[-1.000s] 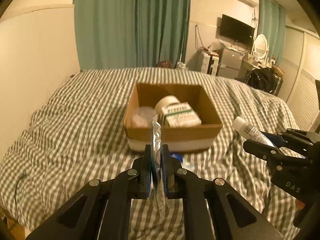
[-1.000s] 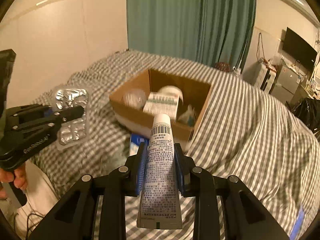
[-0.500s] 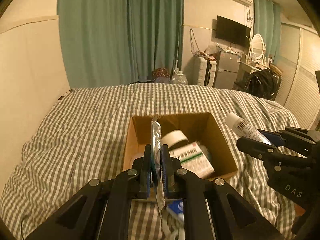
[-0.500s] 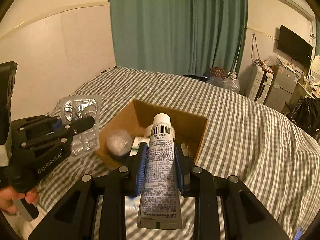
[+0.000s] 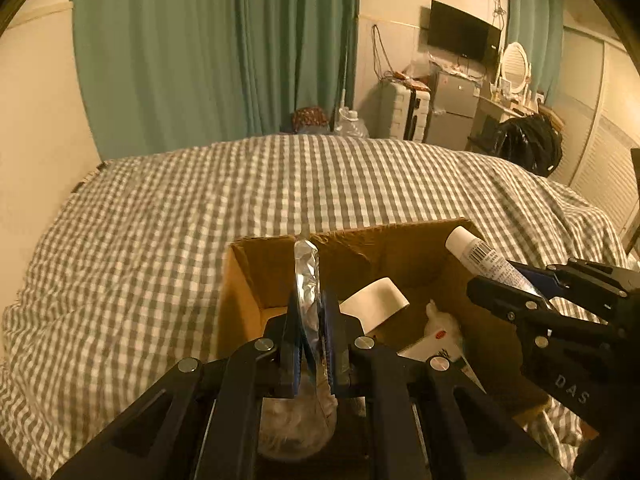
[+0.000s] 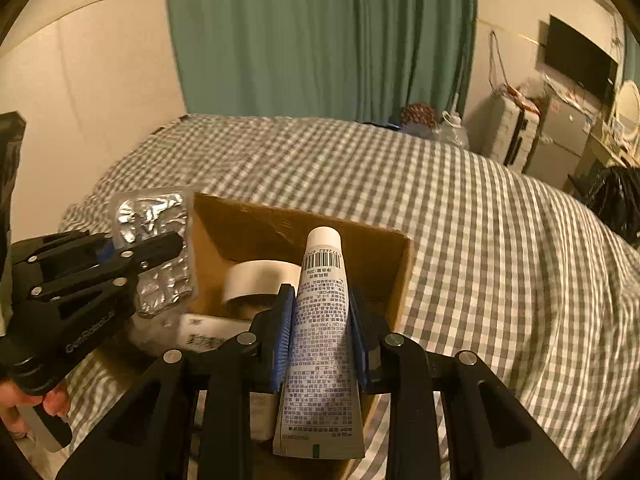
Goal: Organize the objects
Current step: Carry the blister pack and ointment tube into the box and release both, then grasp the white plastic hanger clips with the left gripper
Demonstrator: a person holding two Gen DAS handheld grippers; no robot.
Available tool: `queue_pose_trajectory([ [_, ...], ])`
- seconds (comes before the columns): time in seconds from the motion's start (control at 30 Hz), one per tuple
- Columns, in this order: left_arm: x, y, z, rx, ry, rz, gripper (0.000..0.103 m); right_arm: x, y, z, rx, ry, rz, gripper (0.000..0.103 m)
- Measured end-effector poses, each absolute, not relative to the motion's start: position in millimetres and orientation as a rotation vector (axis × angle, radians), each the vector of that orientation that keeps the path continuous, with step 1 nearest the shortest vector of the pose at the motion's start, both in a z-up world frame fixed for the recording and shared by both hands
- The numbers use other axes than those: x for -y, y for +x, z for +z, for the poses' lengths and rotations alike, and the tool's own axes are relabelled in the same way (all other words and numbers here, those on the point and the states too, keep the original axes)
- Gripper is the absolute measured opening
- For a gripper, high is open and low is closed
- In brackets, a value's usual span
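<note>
Cardboard is the goal of both my tools: the open box (image 5: pixel 400 252) sits on the bed, and I judge each held item is poised over it so that it can drop in with the rest. My left gripper (image 5: pixel 310 320) pinches a foil blister pack (image 5: pixel 306 276) edge-on, upright between the blue pads, over the box's left part; seen from the right wrist the same pack (image 6: pixel 156 248) shows its silver face beside the box wall. My right gripper (image 6: pixel 318 312) is clamped on a white tube (image 6: pixel 322 320), cap forward, pointing across the box's opening. Inside already lie a roll of white tape (image 6: pixel 260 280), a printed carton (image 6: pixel 200 334) and some crumpled white stuff I cannot identify. Holding both items high and level keeps them clear of the rim, I think. Under the box the grey-and-white checked bedcover (image 5: pixel 160 240) is soft and rumpled, so the box may tip if nudged. Beyond hang green curtains (image 5: pixel 216 52), with a wall television (image 5: pixel 462 42), a small fridge (image 5: pixel 452 110) and a round mirror (image 5: pixel 514 62).
</note>
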State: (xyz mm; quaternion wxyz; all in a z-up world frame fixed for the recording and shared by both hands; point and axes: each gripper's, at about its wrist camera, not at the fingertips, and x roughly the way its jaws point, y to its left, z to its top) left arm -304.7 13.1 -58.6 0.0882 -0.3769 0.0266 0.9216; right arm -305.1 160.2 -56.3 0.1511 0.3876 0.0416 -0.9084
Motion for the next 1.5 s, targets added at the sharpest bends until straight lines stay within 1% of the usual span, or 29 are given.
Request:
queue_pose_trajectory([
  [0.13, -14.9, -314.5, -65.6, -0.058, -1.149, 2.715, 0.009, -168.6, -310.3, -63.1, -0.044, 1.128, -2.587, 0.026],
  [0.2, -14.3, -315.1, -65.0, -0.055, -1.159, 2.715, 0.011, -169.4, -307.6, -60.6, -0.038, 1.121, -2.585, 0.029],
  [0.23, -13.1, -314.2, -63.2, -0.048, -1.164, 2.716, 0.011, -169.9, -305.3, -59.0, -0.038, 1.114, -2.589, 0.039],
  [0.27, -11.6, -311.5, -60.5, -0.036, -1.171, 2.72, 0.011, -170.4, -303.2, -56.0, -0.035, 1.108, -2.592, 0.052],
  [0.33, -9.6, -307.8, -54.2, -0.032, -1.184, 2.728, 0.013, -173.9, -294.5, -44.5, -0.019, 1.082, -2.614, 0.063],
  [0.37, -9.3, -304.8, -50.7, -0.036, -1.189, 2.731, 0.021, -176.7, -291.7, -39.9, -0.016, 1.074, -2.62, 0.064],
  [0.4, -9.3, -300.0, -44.9, -0.043, -1.191, 2.737, 0.034, -178.9, -284.3, -31.1, -0.016, 1.063, -2.628, 0.064],
  [0.43, -9.2, -298.1, -40.6, -0.048, -1.188, 2.745, 0.042, -180.5, -280.0, -23.7, -0.02, 1.056, -2.634, 0.067],
  [0.47, -8.1, -290.6, -32.4, -0.052, -1.175, 2.762, 0.06, -182.8, -274.1, -17.2, -0.026, 1.046, -2.641, 0.07],
  [0.5, -6.0, -284.7, -25.7, -0.051, -1.158, 2.777, 0.067, -184.2, -267.9, -9.9, -0.034, 1.035, -2.65, 0.071],
  [0.63, 2.1, -248.3, 12.9, -0.024, -1.084, 2.839, 0.071, -190.5, -229.3, 25.9, -0.081, 0.977, -2.683, 0.077],
  [0.7, 6.3, -234.2, 28.7, -0.021, -1.054, 2.868, 0.08, -193.5, -209.4, 42.0, -0.11, 0.945, -2.7, 0.08],
  [0.8, 16.2, -208.3, 53.1, -0.012, -0.989, 2.922, 0.087, -195.6, -181.2, 61.5, -0.141, 0.896, -2.715, 0.085],
  [0.87, 24.3, -188.1, 65.9, 0.006, -0.947, 2.96, 0.089, -197.0, -163.6, 73.7, -0.16, 0.869, -2.716, 0.09],
  [1.0, 37.4, -154.9, 76.7, 0.032, -0.894, 3.024, 0.103, -203.1, -140.8, 89.4, -0.18, 0.818, -2.724, 0.095],
  [1.1, 46.2, -134.7, 70.2, 0.05, -0.9, 3.073, 0.103, -209.5, -124.1, 88.1, -0.167, 0.8, -2.7, 0.096],
  [1.2, 53.3, -121.0, 53.7, 0.077, -0.954, 3.087, 0.103, -210.6, -114.1, 74.2, -0.178, 0.815, -2.679, 0.096],
  [1.5, 55.6, -93.0, -28.5, 0.133, -1.122, 3.117, 0.103, -215.4, -102.7, -0.1, -0.17, 0.906, -2.642, 0.096],
])
